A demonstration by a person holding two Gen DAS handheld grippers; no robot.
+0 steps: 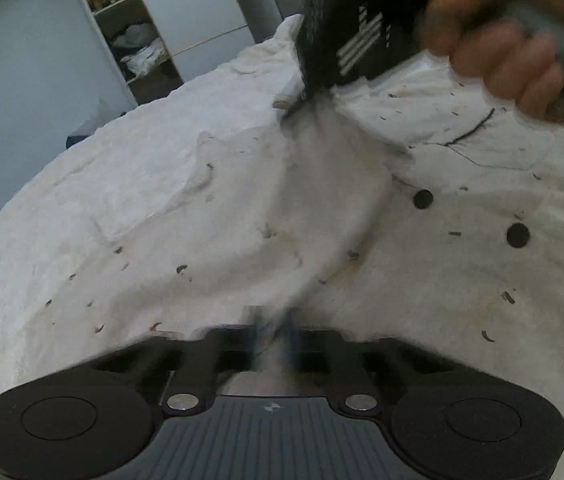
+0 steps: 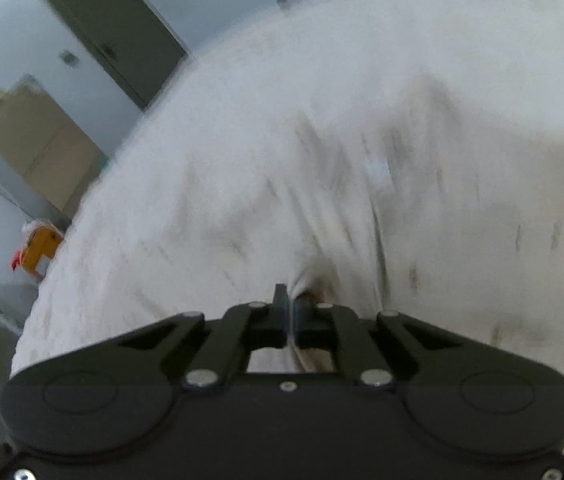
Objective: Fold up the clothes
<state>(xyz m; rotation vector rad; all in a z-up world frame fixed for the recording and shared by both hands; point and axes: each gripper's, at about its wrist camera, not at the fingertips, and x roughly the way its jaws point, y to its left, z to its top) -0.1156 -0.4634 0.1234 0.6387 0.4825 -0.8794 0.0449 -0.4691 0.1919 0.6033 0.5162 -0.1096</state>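
White speckled garment (image 1: pixel 362 220) lies spread on the white bed (image 1: pixel 82 200). Left tongs (image 1: pixel 272 334) are pinched on a fabric ridge that runs straight ahead to the right tongs (image 1: pixel 302 102), also clamped on cloth. That taut ridge looks like the fold axis.

Left view shows black buttons (image 1: pixel 423 199) and the right hand (image 1: pixel 514 52). Right view, blurred, shows only its tongs (image 2: pixel 291 312) gripping a fold.

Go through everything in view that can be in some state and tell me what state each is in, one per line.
White garment with small dark flecks and two black buttons: crumpled, unfolded, pulled taut between both grippers.
Left gripper: shut on the garment.
Right gripper: shut on a fold of the garment.
White bed cover: spread out, wrinkled.
Wardrobe with open shelves: open, clothes piled inside.
Dark door: shut.
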